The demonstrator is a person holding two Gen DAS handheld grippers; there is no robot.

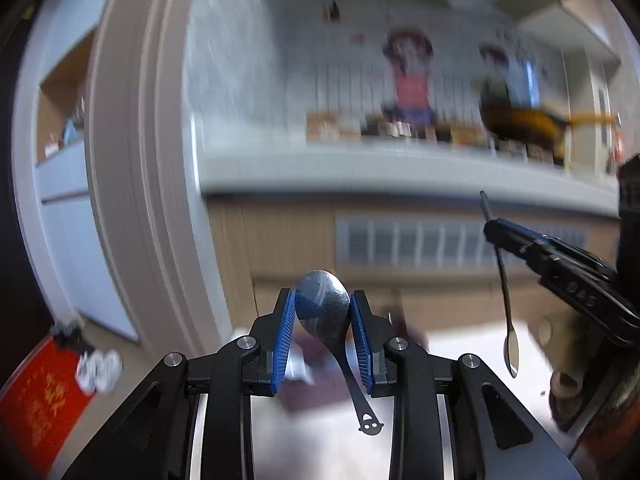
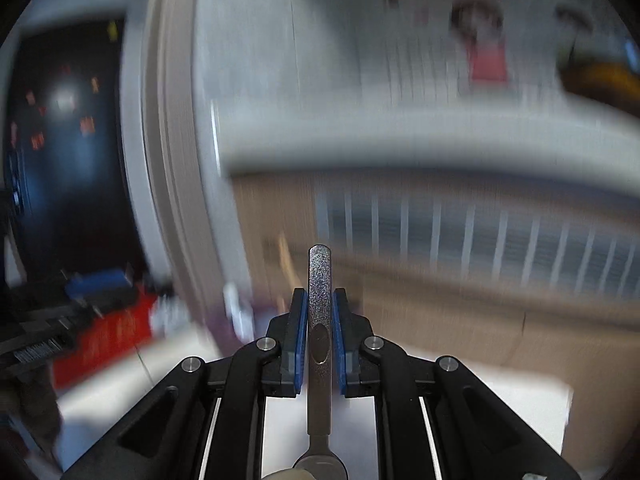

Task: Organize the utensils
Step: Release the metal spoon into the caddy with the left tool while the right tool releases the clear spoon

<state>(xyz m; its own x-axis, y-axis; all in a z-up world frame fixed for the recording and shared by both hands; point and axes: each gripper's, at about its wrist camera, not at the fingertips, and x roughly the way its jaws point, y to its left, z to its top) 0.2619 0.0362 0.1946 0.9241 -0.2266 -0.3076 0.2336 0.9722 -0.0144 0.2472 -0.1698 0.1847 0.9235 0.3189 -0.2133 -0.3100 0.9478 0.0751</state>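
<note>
Left tongs (image 1: 322, 312) clench the dark spoon (image 1: 322, 306) by its bowl; right tongs (image 2: 319, 320), beside that spoon, grip a slim spoon (image 2: 319, 300) by its handle, probably for sorting.

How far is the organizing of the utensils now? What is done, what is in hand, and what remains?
Done: both utensils are picked up. In hand: the left gripper clamps a dark spoon by its bowl, handle hanging down; the right gripper grips a steel spoon by its handle, bowl hanging below. Left: putting both away. No holder or tray can be made out in these blurred views.
</note>
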